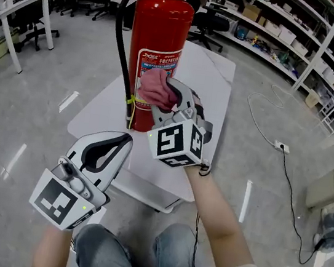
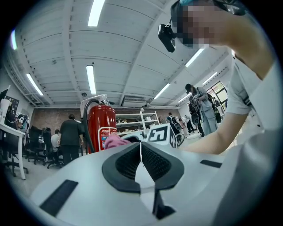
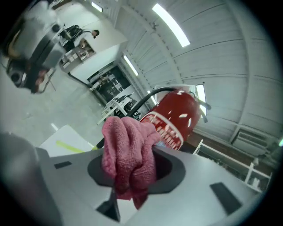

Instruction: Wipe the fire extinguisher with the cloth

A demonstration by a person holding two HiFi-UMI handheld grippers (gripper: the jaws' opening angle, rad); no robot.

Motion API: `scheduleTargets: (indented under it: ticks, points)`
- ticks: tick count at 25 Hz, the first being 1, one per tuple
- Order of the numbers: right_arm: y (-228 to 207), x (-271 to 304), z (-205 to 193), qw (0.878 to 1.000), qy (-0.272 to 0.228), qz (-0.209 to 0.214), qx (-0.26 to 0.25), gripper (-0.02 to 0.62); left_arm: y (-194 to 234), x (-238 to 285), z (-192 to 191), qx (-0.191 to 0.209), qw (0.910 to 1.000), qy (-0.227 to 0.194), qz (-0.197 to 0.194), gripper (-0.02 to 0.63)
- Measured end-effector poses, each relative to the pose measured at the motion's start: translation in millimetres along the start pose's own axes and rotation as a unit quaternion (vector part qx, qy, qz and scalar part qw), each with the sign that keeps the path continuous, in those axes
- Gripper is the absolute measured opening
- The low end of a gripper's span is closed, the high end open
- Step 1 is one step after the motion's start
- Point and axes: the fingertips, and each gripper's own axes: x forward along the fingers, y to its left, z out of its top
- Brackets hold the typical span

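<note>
Head view: high up, looking steeply down on the white table (image 1: 98, 113), with the fire extinguisher (image 1: 160, 35) at mid-distance and the left gripper (image 1: 122, 145) and right gripper (image 1: 174, 96) close below the lens. Left gripper view: low, aimed forward and tilted up along its jaws, mostly ceiling (image 2: 110, 44), extinguisher farther off. Right gripper view: tilted, very near the extinguisher, cloth (image 3: 126, 154) filling the foreground. All three share extinguisher and cloth; the left gripper view also catches the right gripper.
</note>
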Motion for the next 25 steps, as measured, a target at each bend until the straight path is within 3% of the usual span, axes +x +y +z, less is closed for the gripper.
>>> scheduleTargets:
  ticks: [7,10,17,22,25]
  points:
    - [-86.5,2.2,79.1,0.995,-0.076,-0.051,0.037,0.135,6.1,-1.2,5.1,0.000,1.0000,0.003,0.000,0.017]
    - [-106.5,0.9,95.2,0.992,-0.089,-0.064,0.057,0.136,10.3,-2.1,8.9,0.003,1.0000,-0.005,0.004,0.017]
    - [-50.8,1.3,42.0,0.990,-0.062,-0.017,0.124,0.135,8.3,-1.6,15.0,0.010,0.9998,-0.014,0.006,0.017]
    - [-12.0,0.1,7.9,0.994,-0.020,-0.007,0.110,0.133,0.7,-7.1,9.5,0.008,0.9999,0.004,0.013,0.017]
    - [-10.0,-6.5,7.4,0.992,-0.025,0.000,0.120,0.135,-2.8,-9.3,10.9,0.010,0.9998,-0.001,0.020,0.017]
